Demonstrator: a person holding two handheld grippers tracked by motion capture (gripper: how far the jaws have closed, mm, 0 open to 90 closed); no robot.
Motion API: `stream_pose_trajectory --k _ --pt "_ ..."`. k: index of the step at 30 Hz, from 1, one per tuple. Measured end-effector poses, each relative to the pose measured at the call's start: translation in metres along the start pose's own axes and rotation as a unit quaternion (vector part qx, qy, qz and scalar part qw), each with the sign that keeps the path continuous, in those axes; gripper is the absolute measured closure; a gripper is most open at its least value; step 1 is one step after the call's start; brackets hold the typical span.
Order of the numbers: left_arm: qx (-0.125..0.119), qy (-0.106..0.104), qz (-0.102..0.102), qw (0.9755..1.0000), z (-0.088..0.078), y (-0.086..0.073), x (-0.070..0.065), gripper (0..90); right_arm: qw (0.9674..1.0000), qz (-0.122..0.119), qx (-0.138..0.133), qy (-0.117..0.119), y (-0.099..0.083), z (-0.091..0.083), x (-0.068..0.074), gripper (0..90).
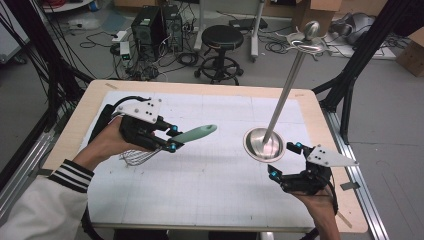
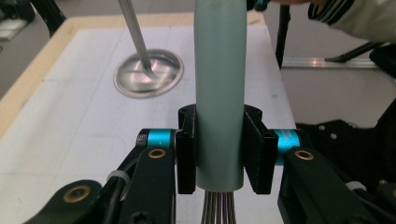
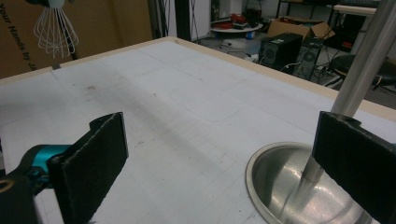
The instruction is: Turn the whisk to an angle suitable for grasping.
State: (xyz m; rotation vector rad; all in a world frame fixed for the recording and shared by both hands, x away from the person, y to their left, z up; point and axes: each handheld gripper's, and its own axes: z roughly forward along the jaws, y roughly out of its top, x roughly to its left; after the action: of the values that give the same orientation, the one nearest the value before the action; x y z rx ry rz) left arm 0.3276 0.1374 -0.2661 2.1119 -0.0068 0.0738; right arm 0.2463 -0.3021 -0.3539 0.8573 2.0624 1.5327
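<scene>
One whisk (image 1: pixel 170 141), with a pale green handle and wire loops, is held above the left part of the table (image 1: pixel 210 200), clamped at its handle by the left gripper (image 1: pixel 172 138). One steel stand (image 1: pixel 264 144), a round base with a tall rod, sits on the right part. The right gripper (image 1: pixel 286 159), just beside that base, is spread wide and grasps nothing. Two grippers, one whisk, one stand.

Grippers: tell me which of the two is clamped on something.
The left gripper: its jaws are shut on the pale green handle of the whisk, held above the table. The right gripper is open beside the steel stand's base.
</scene>
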Motion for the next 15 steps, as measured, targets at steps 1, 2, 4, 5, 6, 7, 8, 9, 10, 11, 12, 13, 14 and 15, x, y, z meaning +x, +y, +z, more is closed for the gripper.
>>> stream_pose_trajectory --k 1,2,4,5,6,7,8,9,10,11,12,13,14,15 --pt "-0.008 -0.001 0.000 1.0000 -0.002 0.003 0.000 69.4 1.0000 0.000 0.000 0.000 0.000 0.000 0.000 2.4" --pt "-0.016 -0.001 0.000 0.9999 -0.004 0.006 -0.001 69.4 1.0000 -0.001 0.000 -0.001 0.000 0.000 0.000 2.4" --pt "-0.026 -0.001 0.000 0.9997 -0.007 0.010 -0.001 69.4 1.0000 -0.001 0.001 0.000 0.001 0.001 0.001 2.4" --pt "-0.032 -0.001 -0.001 0.9995 -0.009 0.012 -0.001 69.4 1.0000 0.000 0.001 0.001 0.001 0.001 0.001 2.4" --pt "-0.039 -0.001 -0.002 0.9992 -0.011 0.013 -0.001 69.4 1.0000 0.000 0.001 0.002 0.001 0.001 0.001 2.4" --pt "-0.046 0.000 -0.002 0.9989 -0.012 0.014 -0.001 69.4 1.0000 0.000 0.001 0.001 0.001 0.002 0.001 2.4" --pt "-0.052 -0.001 -0.004 0.9987 -0.014 0.015 -0.001 69.3 1.0000 -0.001 0.000 0.002 0.001 0.002 0.001 2.4" --pt "-0.054 0.001 -0.003 0.9985 -0.015 0.016 -0.001 69.4 1.0000 -0.001 0.001 0.002 0.001 0.003 0.001 2.4" --pt "-0.059 0.003 -0.004 0.9982 -0.017 0.017 -0.001 69.3 1.0000 0.001 0.002 0.003 0.001 0.003 0.001 2.4" --pt "-0.063 0.002 -0.005 0.9980 -0.018 0.017 -0.001 69.4 1.0000 0.000 0.002 0.003 0.001 0.003 0.001 2.4" --pt "-0.067 0.003 -0.006 0.9977 -0.019 0.018 -0.001 69.4 1.0000 -0.001 0.002 0.003 0.001 0.004 0.001 2.4" --pt "-0.068 0.002 -0.005 0.9977 -0.020 0.018 -0.001 69.4 1.0000 0.001 0.002 0.004 0.001 0.004 0.001 2.4" --pt "-0.068 0.000 -0.005 0.9977 -0.020 0.019 -0.001 69.4 1.0000 0.000 0.002 0.003 0.001 0.004 0.000 2.4" --pt "-0.069 0.001 -0.005 0.9976 -0.019 0.019 -0.001 69.4 1.0000 0.000 0.002 0.003 0.001 0.004 0.000 2.4"
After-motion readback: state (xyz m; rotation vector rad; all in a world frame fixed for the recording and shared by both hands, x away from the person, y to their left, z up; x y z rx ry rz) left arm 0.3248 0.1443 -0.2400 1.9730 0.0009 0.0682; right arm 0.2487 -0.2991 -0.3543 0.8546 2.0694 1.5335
